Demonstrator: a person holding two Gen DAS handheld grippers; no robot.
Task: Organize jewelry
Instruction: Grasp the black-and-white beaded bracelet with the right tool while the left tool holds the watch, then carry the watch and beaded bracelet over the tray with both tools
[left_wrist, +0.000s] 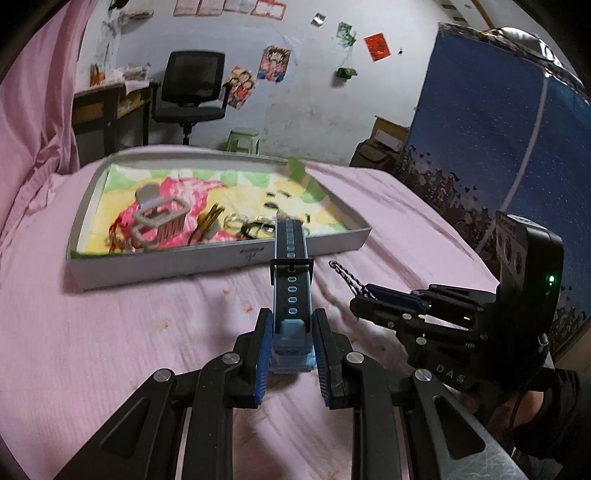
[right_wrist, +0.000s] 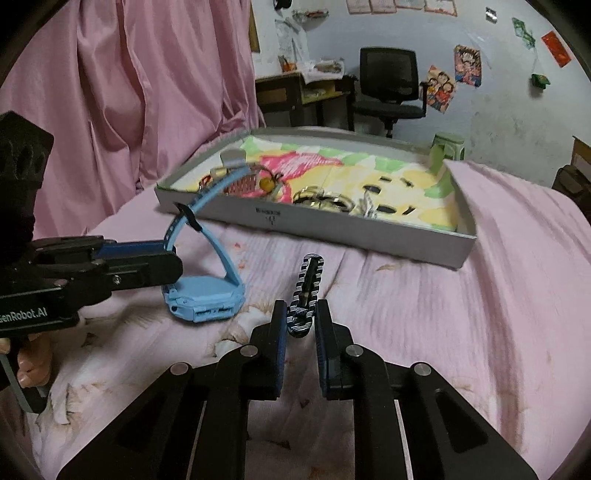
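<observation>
Both grips look sketchy: left gripper (left_wrist: 291, 354) pinches the light-blue plastic watch (left_wrist: 292, 343), right gripper (right_wrist: 301, 325) barely nips the black-and-white striped hair clip (right_wrist: 307, 291), so either could slip before reaching the shallow white cardboard tray (right_wrist: 332, 229) just ahead.

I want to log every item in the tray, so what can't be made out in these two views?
- Tray contents: motion blur in both views smears the rings and dark loops; count unclear.
- Right wrist view: the tray's near wall hides the closest pieces.
- Left wrist view: the blue watch strap covers part of the tray.
</observation>
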